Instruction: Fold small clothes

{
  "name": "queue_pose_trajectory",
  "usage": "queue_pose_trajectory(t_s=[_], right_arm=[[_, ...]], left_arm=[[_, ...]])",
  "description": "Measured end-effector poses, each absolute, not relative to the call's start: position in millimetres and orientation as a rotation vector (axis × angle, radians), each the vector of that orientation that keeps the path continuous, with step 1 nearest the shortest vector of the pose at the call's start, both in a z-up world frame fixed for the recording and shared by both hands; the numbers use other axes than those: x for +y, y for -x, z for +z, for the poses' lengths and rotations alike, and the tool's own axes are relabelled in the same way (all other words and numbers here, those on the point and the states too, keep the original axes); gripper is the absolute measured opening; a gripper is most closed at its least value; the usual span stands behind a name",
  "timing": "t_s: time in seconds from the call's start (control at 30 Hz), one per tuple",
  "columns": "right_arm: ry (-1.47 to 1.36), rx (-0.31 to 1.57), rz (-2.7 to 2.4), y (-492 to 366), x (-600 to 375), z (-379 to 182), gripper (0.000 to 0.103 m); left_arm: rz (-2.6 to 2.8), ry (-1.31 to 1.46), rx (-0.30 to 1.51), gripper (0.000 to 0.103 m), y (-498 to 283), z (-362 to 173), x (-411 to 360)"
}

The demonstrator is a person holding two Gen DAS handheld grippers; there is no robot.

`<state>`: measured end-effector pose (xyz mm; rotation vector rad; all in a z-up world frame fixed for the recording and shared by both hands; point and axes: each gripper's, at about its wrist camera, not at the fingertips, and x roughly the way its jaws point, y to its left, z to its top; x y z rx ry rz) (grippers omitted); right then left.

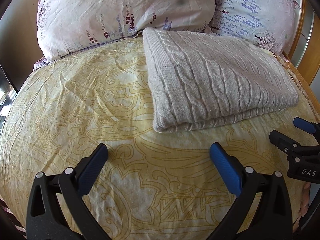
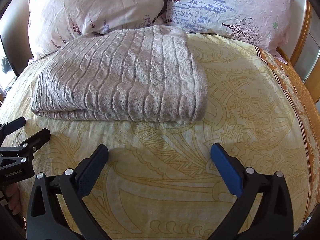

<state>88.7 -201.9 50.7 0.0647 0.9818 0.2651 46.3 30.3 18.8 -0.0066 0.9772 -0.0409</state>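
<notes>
Bedroom: bed (image 1: 80, 100), floral pillows (image 1: 100, 10).

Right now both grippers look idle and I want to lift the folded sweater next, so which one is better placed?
Neither clearly, I'd judge. Both the left gripper and right gripper are open, empty, over the bedspread short of the sweater. Left faces its left folded corner, right its right corner.

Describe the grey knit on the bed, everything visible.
The knit is a light grey cable-knit garment, soft and thick-looking, with raised rope-like cables running across it. It is folded into a neat rectangle of several layers, its stacked edges facing the cameras. It lies flat on the yellow patterned bedspread, its far edge up against the pillows. Neither hand-held gripper touches it.
</notes>
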Motion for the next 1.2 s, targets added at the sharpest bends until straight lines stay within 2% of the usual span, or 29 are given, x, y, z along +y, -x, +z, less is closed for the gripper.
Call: queue_pose_trajectory(t_s=[1.2], right_arm=[[-0.048, 0.978, 0.299, -87.6, -200.2, 51.1, 0.102]], left_arm=[[-0.04, 0.007, 0.976, 0.101, -46.3, 18.5, 30.9]])
